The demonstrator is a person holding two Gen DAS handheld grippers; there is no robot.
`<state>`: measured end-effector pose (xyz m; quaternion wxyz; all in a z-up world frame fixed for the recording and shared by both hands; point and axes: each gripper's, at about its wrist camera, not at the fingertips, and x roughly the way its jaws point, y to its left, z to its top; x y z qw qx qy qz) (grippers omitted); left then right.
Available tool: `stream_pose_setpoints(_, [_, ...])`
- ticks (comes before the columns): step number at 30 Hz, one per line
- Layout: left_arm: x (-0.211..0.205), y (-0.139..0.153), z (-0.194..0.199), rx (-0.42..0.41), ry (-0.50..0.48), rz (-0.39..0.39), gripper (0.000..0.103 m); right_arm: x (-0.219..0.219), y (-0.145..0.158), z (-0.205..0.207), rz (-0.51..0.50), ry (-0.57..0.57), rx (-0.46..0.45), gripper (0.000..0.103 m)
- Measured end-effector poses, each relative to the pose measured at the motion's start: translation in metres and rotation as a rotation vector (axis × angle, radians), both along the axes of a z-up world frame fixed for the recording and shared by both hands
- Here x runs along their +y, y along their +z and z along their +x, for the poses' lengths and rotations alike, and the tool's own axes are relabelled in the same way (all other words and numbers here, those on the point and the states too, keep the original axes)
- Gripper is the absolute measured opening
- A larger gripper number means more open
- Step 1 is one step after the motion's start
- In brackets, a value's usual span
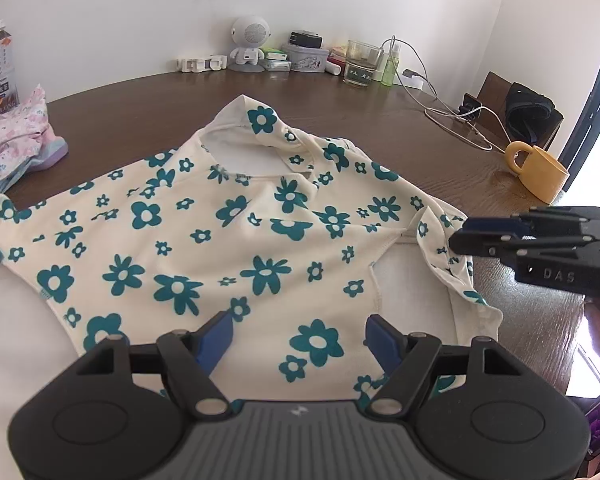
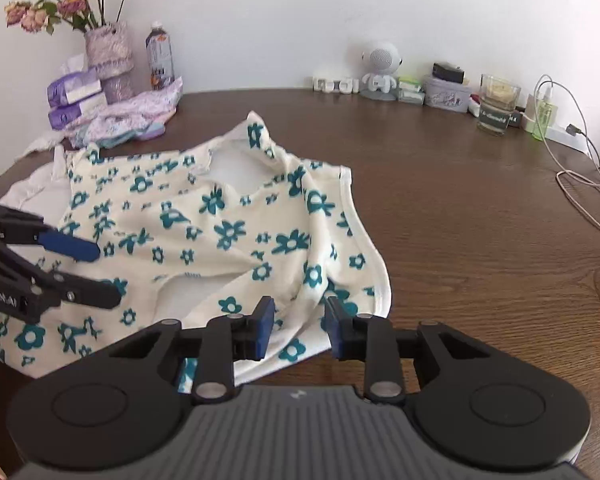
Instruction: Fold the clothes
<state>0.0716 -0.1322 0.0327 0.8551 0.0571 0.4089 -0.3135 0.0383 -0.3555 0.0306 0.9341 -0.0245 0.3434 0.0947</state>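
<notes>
floral shirt (image 1: 236, 248) lies on brown wooden table (image 2: 480, 208).

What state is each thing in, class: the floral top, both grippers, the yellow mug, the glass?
Floral top: spread on the table, rumpled, not yet folded.
Left gripper: open, above the top.
Right gripper: open around the top's edge.
Yellow mug: tipped over.
Glass: upright.

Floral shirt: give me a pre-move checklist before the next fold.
1. Left tool open above the floral shirt: ok.
2. Right tool open, cloth between its fingers: ok.
3. Shirt lying flat: not ok, the right-hand side is bunched and folded over.
4. Yellow mug apart from the shirt: ok.
5. Pink garment pile apart from the sleeve: cannot tell.
6. Bare table beside the shirt: ok.
</notes>
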Motion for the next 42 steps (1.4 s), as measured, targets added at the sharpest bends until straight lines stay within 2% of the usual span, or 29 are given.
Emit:
stream_pose_setpoints(5, [-0.002,0.0,-0.001,-0.004,-0.005,0.005,0.077,0.011,0.011,0.005,-0.016,0.021,-0.05,0.03])
stream_pose_setpoints(12, [0.001,-0.001,-0.001,0.003,-0.005,-0.01,0.078,0.022,-0.009,0.033,-0.111,0.035,0.036,0.032])
stream_pose_setpoints(13, [0.001,-0.001,0.0,0.004,-0.006,-0.011,0.078,0.024,-0.011,0.03,-0.115,0.059,0.041,0.026])
stream_pose_setpoints(14, [0.001,0.0,0.0,0.005,-0.007,-0.012,0.078,0.025,-0.011,0.027,-0.12,0.087,0.045,0.01])
stream_pose_setpoints(15, [0.001,0.0,0.0,0.007,-0.007,-0.013,0.078,0.027,-0.01,0.023,-0.124,0.119,0.05,0.003])
stream_pose_setpoints(19, [0.002,0.0,0.001,0.013,-0.008,-0.018,0.078,0.032,-0.004,0.004,-0.163,0.222,0.075,0.002])
stream_pose_setpoints(24, [0.002,0.0,0.002,0.012,-0.007,-0.021,0.078,0.028,-0.003,-0.007,-0.229,0.263,0.12,0.001])
stream_pose_setpoints(27, [0.003,0.001,0.003,0.017,-0.006,-0.023,0.078,0.02,0.004,-0.004,-0.147,0.244,0.097,0.007])
stream_pose_setpoints(29, [0.005,0.002,0.006,0.031,-0.005,-0.031,0.078,0.014,0.011,0.001,-0.068,0.209,0.05,0.024])
stream_pose_setpoints(31, [0.006,0.003,0.007,0.033,-0.012,-0.031,0.078,0.01,0.013,0.012,-0.053,0.154,0.008,0.032])
stream_pose_setpoints(35, [0.008,0.011,0.004,-0.003,-0.051,-0.024,0.076,0.004,0.009,0.048,-0.058,0.068,-0.027,0.036])
stream_pose_setpoints(38, [0.01,0.019,0.003,-0.019,-0.066,-0.037,0.076,0.003,0.001,0.084,-0.048,0.072,0.01,0.036])
stream_pose_setpoints(42, [0.011,0.022,0.021,-0.02,-0.008,-0.032,0.076,0.006,-0.007,0.126,-0.02,0.093,0.066,0.038])
